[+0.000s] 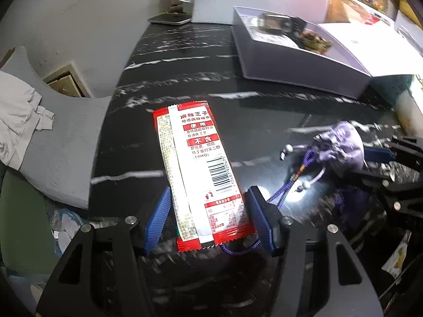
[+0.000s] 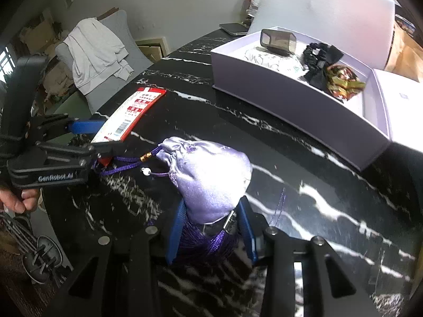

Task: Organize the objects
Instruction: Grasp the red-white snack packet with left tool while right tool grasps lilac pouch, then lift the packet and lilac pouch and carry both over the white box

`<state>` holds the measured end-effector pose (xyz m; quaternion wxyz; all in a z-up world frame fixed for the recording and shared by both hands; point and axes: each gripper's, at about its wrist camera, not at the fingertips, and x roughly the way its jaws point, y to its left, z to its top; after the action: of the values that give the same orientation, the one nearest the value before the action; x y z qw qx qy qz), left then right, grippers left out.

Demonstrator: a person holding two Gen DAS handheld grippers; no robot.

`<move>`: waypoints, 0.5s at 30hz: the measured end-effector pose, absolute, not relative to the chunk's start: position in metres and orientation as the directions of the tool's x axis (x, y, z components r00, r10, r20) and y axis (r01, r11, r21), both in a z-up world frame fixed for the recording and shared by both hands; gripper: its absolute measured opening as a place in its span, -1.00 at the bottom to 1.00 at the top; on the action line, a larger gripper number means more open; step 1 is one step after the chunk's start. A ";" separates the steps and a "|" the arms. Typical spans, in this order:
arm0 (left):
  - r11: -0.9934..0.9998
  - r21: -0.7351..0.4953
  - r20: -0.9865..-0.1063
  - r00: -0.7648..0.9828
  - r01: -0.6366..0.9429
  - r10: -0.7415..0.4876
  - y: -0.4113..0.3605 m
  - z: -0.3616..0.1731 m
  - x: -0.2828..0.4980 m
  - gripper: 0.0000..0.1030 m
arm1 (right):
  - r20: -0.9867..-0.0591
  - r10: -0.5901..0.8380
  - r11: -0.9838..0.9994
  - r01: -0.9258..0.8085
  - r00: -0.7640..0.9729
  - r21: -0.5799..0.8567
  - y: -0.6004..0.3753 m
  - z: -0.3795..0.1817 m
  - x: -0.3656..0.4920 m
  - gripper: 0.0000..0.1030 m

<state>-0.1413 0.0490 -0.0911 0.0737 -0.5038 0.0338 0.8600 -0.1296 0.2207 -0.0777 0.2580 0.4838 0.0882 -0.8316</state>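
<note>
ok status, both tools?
Left tool open, straddling red snack packet. Right tool shut on purple pouch. Pouch cord lies under the packet end. White box beyond, path open.

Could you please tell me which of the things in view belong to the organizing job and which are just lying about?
Belonging to the job:
- red snack packet, between the left gripper fingers
- purple pouch, held by the right gripper
- white box, already holding items

Lying about:
- phone
- white cloth on the chair

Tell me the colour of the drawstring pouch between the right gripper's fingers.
Shiny pale lilac pouch with darker purple cords; clearest in the right wrist view.
</note>
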 end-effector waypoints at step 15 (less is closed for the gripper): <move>-0.982 -0.022 -0.881 -0.461 -0.187 0.108 0.071 -0.089 -0.069 0.13 | -0.841 -0.357 -0.855 0.504 -0.407 0.119 0.244 -0.077 -0.088 -0.23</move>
<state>-0.0688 0.0715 -0.0885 0.0861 -0.5121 0.0386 0.8537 -0.0878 0.2438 -0.0774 0.2578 0.4798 0.0768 -0.8351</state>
